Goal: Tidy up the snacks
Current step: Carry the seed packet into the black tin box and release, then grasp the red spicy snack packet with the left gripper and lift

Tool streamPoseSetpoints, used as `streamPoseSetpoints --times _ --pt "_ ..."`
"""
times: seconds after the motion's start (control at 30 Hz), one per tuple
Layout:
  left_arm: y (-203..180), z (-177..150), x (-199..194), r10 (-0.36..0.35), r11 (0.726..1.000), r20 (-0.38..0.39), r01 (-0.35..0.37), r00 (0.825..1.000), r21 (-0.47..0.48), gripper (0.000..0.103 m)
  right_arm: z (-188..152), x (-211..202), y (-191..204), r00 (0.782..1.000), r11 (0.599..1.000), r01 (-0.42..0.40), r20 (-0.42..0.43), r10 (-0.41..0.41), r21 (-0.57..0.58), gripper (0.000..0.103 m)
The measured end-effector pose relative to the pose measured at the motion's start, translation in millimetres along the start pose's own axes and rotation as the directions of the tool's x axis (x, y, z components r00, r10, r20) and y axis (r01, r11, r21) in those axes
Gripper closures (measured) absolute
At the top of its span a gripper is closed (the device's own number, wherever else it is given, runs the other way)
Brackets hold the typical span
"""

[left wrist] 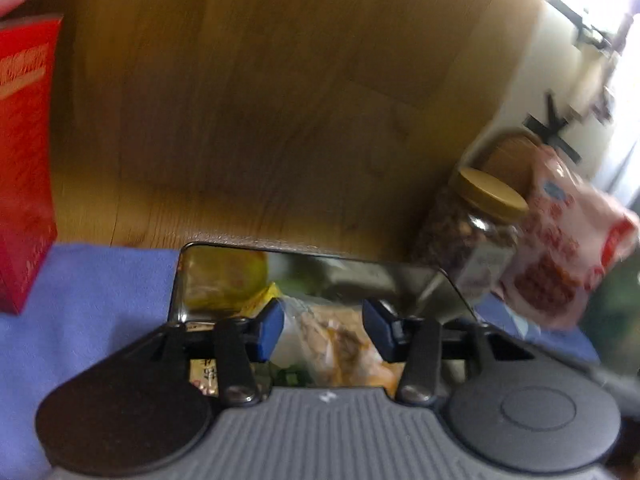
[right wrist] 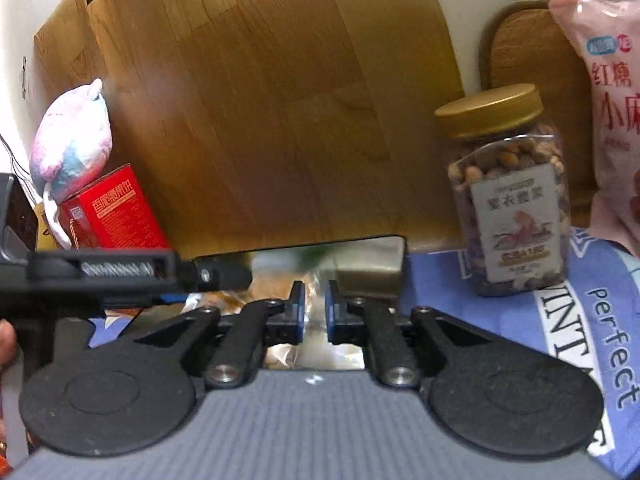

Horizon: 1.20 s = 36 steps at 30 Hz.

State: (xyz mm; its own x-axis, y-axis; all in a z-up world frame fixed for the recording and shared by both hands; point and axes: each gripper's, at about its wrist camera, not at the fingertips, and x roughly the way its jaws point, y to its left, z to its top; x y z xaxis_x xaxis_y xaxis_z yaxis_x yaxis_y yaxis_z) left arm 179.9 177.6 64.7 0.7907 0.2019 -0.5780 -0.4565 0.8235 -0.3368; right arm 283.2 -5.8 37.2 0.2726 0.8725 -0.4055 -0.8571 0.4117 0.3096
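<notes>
A clear plastic jar of mixed nuts (right wrist: pixel 507 196), with a gold screw lid and a pale grey label, stands upright on the blue printed cloth (right wrist: pixel 592 320) against a wooden board (right wrist: pixel 260 100). Just beside it on the right leans a pink snack bag (right wrist: pixel 604 112) with red lettering. A red carton (right wrist: pixel 114 216) stands well apart on the left. The left claw (left wrist: pixel 323 330) gapes partly open, gripping nothing; the right claw (right wrist: pixel 314 312) is nearly closed, its pads apart and empty.

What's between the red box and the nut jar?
Nothing: in the right wrist view, only bare wooden board shows between the red box and nut jar.
</notes>
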Motion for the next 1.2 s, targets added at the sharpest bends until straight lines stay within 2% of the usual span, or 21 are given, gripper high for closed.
streamPoseSetpoints --times 0.07,0.13,0.23,0.3,0.37,0.43,0.5,0.57,0.67,0.77,0.87,0.93,1.0,1.07,1.1,1.2 --pt "-1 -7 -21 0.037 0.999 0.043 -0.037 0.998 0.019 0.049 -4 -21 -2 0.999 0.999 -0.023 0.023 0.022 0.027 0.074" --pt "0 -12 -45 0.028 0.999 0.067 -0.03 0.997 0.034 0.049 -16 -47 -5 0.998 0.997 -0.054 0.014 0.054 0.052 0.073" --pt "6 -31 -84 0.009 1.0 0.079 -0.011 0.997 0.024 0.049 -45 -77 -11 0.992 0.991 -0.097 -0.071 0.103 0.089 0.073" --pt "12 -49 -106 -0.061 0.998 0.026 0.061 0.998 -0.007 0.049 -74 -97 -15 0.98 0.986 -0.118 -0.143 0.135 0.12 0.073" --pt "12 -78 -120 -0.173 0.984 -0.042 0.171 0.984 -0.053 0.049 -102 -114 -14 0.971 0.984 -0.113 -0.193 0.138 0.136 0.073" --pt "9 -110 -129 -0.256 0.965 -0.107 0.246 0.961 -0.095 0.049 -124 -135 -15 0.968 0.984 -0.103 -0.214 0.133 0.146 0.073" --pt "4 -140 -135 -0.314 0.947 -0.14 0.299 0.939 -0.119 0.049 -141 -152 -18 0.968 0.979 -0.099 -0.211 0.137 0.179 0.073" --pt "-2 -169 -137 -0.333 0.941 -0.17 0.315 0.927 -0.128 0.049 -149 -163 -15 0.968 0.968 -0.115 -0.196 0.16 0.222 0.073" --pt "-4 -200 -137 -0.294 0.954 -0.189 0.273 0.937 -0.127 0.052 -157 -170 -7 0.961 0.952 -0.146 -0.189 0.201 0.269 0.072" --pt "-2 -212 -143 -0.29 0.953 -0.138 0.272 0.947 -0.134 0.051 -163 -161 9 0.953 0.939 -0.184 -0.179 0.242 0.29 0.073" --pt "2 -213 -144 -0.291 0.948 -0.132 0.267 0.948 -0.174 0.051 -163 -158 16 0.959 0.942 -0.172 -0.171 0.227 0.286 0.083" --pt "5 -212 -144 -0.295 0.943 -0.137 0.265 0.946 -0.203 0.05 -167 -158 4 0.951 0.899 -0.193 -0.151 0.27 0.392 0.086" --pt "9 -214 -147 -0.299 0.938 -0.131 0.265 0.945 -0.223 0.044 -173 -160 -9 0.944 0.833 -0.214 -0.112 0.311 0.51 0.09" --pt "13 -212 -147 -0.298 0.932 -0.121 0.262 0.947 -0.249 0.042 -180 -163 -27 0.929 0.726 -0.241 -0.063 0.364 0.644 0.091" --pt "15 -212 -148 -0.306 0.926 -0.118 0.267 0.945 -0.267 0.041 -183 -165 -33 0.925 0.686 -0.251 -0.041 0.379 0.683 0.092" --pt "18 -211 -145 -0.363 0.892 -0.115 0.309 0.925 -0.33 0.039 -191 -167 -48 0.902 0.554 -0.293 0.033 0.43 0.779 0.092"
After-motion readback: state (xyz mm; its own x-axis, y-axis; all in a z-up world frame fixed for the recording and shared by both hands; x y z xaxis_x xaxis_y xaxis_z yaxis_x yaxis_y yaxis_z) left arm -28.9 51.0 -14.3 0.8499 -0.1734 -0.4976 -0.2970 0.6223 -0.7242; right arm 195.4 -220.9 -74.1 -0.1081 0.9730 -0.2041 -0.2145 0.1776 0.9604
